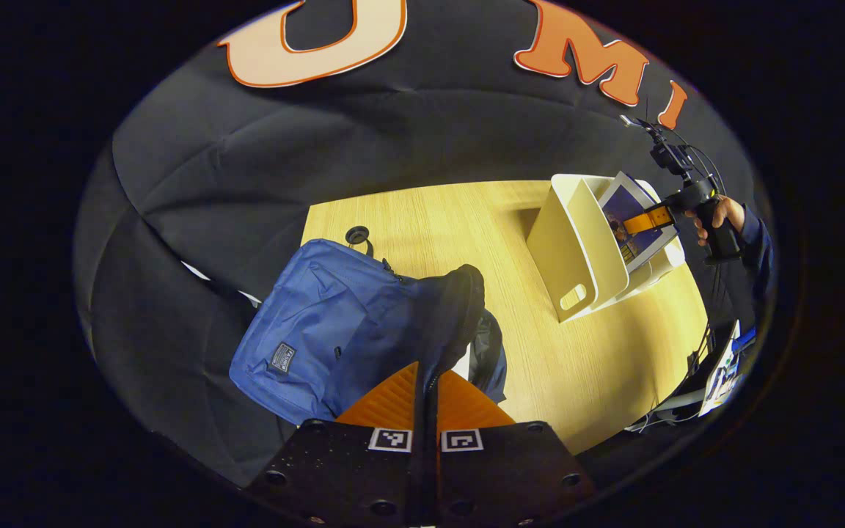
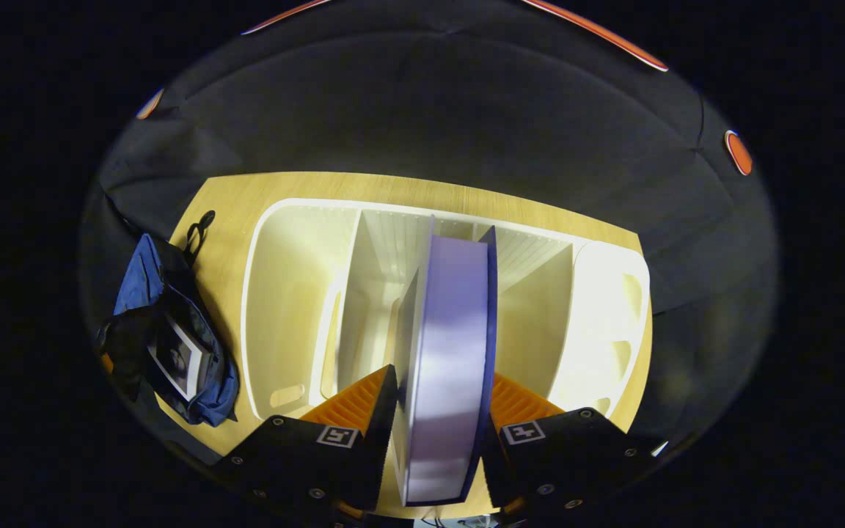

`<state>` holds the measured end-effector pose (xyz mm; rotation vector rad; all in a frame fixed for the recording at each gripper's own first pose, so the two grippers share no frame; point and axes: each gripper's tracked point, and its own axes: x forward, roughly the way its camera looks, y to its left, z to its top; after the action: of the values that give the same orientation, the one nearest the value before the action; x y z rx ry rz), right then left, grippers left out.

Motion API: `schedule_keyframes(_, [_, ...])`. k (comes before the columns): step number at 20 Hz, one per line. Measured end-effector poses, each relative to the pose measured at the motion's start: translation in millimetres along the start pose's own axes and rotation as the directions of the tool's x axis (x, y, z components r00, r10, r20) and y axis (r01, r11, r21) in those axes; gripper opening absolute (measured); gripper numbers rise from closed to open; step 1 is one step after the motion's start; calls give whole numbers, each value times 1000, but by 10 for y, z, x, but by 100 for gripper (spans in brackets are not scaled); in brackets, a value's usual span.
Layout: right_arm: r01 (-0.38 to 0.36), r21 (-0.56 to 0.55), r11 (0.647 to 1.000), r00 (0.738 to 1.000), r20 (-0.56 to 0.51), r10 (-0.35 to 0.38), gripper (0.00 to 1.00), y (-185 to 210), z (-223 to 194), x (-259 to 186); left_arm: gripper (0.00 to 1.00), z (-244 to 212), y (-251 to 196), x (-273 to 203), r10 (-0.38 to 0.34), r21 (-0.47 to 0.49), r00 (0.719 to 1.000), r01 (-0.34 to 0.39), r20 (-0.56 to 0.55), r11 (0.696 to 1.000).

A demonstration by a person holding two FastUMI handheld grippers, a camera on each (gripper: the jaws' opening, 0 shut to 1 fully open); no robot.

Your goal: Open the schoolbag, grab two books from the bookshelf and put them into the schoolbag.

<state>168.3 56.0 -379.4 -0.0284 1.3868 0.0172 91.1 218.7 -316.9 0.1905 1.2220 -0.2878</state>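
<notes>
The blue schoolbag lies on the wooden table, and my left gripper is shut on its dark opening flap, holding it up. A book lies inside the open schoolbag. The white bookshelf stands to the right. My right gripper is shut on a blue-covered book, seen edge-on and upright in a middle slot of the bookshelf. From the left gripper view, that right gripper pinches the book at the shelf's top.
A person's hand in a dark sleeve holds the right gripper's handle. Cables and a device sit past the table's right edge. The bag's black loop lies on the table beside the shelf. Black cloth walls surround the table.
</notes>
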Motion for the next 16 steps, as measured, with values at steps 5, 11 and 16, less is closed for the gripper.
schedule_keyframes(5, [-65, 32, 997, 998, -15, 66, 41, 101, -28, -62, 1, 33, 107, -2, -9, -43, 1000, 9, 11, 999])
schedule_keyframes(11, [-141, 142, 980, 987, 100, 128, 39, -119, 82, -570, 1, 52, 105, -29, -17, -37, 1000, 18, 17, 999])
schedule_keyframes(16, [-198, 177, 964, 968, 191, 164, 39, -286, -5, -1203, 1, 59, 88, -42, -27, -24, 999, 28, 21, 999])
